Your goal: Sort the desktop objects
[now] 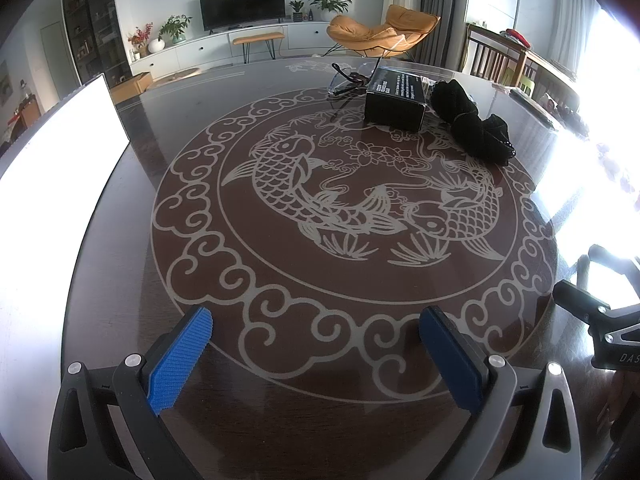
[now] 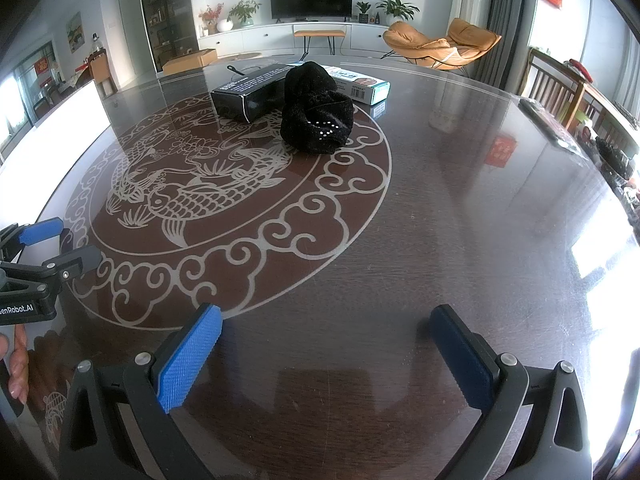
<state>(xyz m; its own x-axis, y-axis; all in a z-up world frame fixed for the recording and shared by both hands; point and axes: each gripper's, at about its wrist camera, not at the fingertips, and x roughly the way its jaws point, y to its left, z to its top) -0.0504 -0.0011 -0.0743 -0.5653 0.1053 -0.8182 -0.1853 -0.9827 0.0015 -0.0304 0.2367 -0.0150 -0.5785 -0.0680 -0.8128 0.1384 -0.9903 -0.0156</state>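
A black box (image 1: 396, 98) (image 2: 256, 92) lies at the far side of the round dark table (image 1: 120, 280) (image 2: 460, 220). Beside it on the right sits a crumpled black knit cloth (image 1: 472, 122) (image 2: 316, 108). Clear safety glasses (image 1: 346, 80) rest to the left of the box in the left wrist view. A white and teal box (image 2: 360, 84) lies behind the cloth in the right wrist view. My left gripper (image 1: 316, 328) is open over the near table edge, empty. My right gripper (image 2: 326, 328) is open and empty too, well short of the objects.
A bright white panel (image 1: 60, 160) (image 2: 60, 132) stands at the table's left edge. Wooden chairs (image 1: 496, 60) (image 2: 560, 84) line the right side. The left gripper's body (image 2: 36, 264) and a hand (image 2: 16, 364) show at the left of the right wrist view.
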